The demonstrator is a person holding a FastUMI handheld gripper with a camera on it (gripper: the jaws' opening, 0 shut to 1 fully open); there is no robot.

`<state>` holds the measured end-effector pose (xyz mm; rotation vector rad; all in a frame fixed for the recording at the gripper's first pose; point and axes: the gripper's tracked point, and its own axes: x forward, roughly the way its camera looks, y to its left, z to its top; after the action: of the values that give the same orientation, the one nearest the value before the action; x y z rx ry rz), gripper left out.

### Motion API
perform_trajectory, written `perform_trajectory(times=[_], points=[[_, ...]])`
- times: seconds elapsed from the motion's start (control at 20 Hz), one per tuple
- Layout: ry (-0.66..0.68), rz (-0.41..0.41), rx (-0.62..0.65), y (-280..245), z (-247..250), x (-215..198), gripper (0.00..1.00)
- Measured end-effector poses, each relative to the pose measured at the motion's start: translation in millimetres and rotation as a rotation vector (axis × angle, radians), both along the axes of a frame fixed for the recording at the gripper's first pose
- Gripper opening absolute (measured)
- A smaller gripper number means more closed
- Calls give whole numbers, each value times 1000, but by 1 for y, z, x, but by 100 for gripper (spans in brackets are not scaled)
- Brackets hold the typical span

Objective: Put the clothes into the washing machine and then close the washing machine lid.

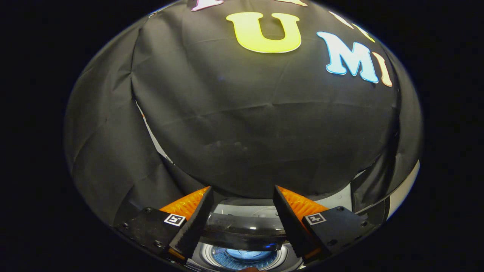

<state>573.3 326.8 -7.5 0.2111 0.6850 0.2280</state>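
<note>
The washing machine's lid [242, 230] lies between the spread fingers [196, 223], its drum [244, 257] below the lid, and the booth wall [245, 132] rises behind the lid.

Matt creased cloth wall [264, 124]; glossy clear plastic washing machine lid [242, 230].

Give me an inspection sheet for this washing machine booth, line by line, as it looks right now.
Surface: white top of the washing machine shows beyond the fingers.
Job's things: the drum shows below, between the fingers, with something blue in it, too blurred to name; the dark transparent lid spans the gap between the fingers.
Clutter: nothing seen.
Grippers: the gripper has its fingers apart, either side of the lid; whether they press on it cannot be told.
Cables: nothing seen.
Surroundings: black cloth wall ahead, creased, hanging in overlapping panels.
</note>
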Motion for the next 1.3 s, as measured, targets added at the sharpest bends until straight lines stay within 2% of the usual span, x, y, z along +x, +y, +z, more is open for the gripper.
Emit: perform_trajectory(times=[0.6, 1.1, 1.3], points=[[9, 12, -30, 4, -10, -6, 98], [-83, -3, -30, 5, -4, -7, 99], [-87, -8, -31, 11, -3, -31, 99]])
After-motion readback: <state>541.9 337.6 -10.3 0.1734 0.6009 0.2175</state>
